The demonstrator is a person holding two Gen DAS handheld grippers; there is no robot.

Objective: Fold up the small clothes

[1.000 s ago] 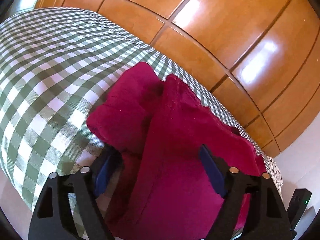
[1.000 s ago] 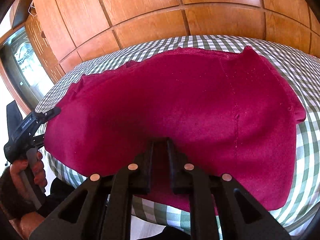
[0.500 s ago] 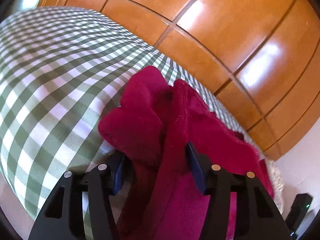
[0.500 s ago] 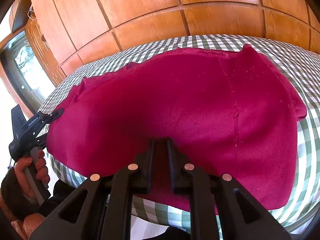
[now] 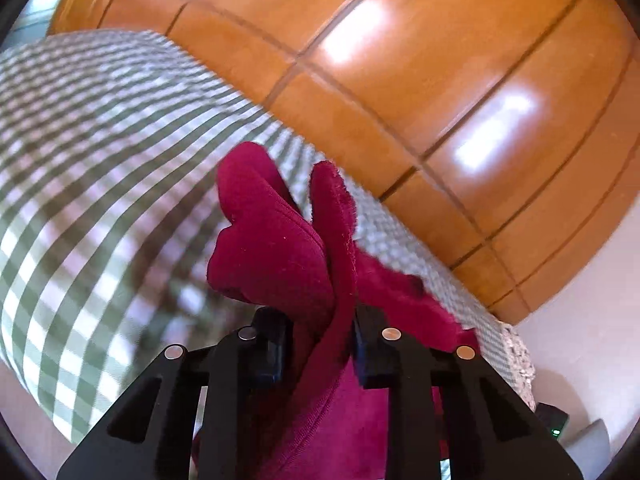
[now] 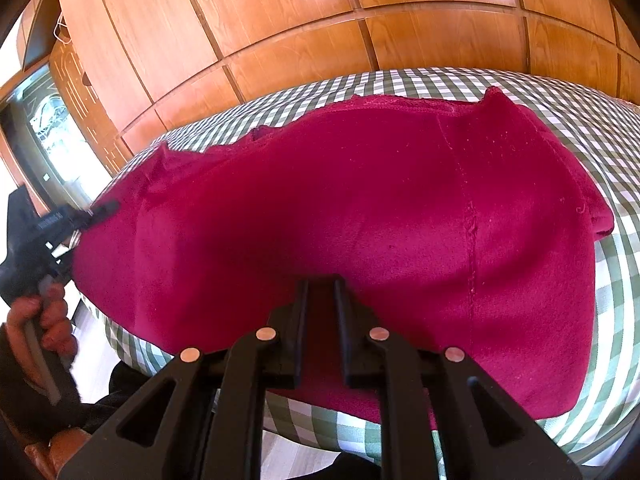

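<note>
Garment: a small crimson fleece garment (image 6: 360, 216) lies spread over the green-checked cover (image 6: 600, 128), reaching ahead of the right gripper and away to both its sides.
Near hem: the edge closest to the person sits in both tools; the far edge lies flat on the cover.
Left gripper (image 5: 320, 344): its jaws are closing, and a bunched fold of the garment (image 5: 280, 248) stands pinched between the pads, rising just ahead of them.
Change: a second ago those jaws stood wide around loose cloth; now they have narrowed onto it and the fold has come up off the cover.
Right gripper (image 6: 322, 320): clenched on the near hem at its middle, unmoved from a second ago.
Left hand (image 6: 44, 316): seen off to the right gripper's left, wrapped round the tool's handle.
Meaning: both corners of the near edge now look secured, so carrying it over toward the far edge seems the step in hand.
Backdrop: wood-panelled wardrobe (image 6: 280, 20) beyond the cover.
</note>
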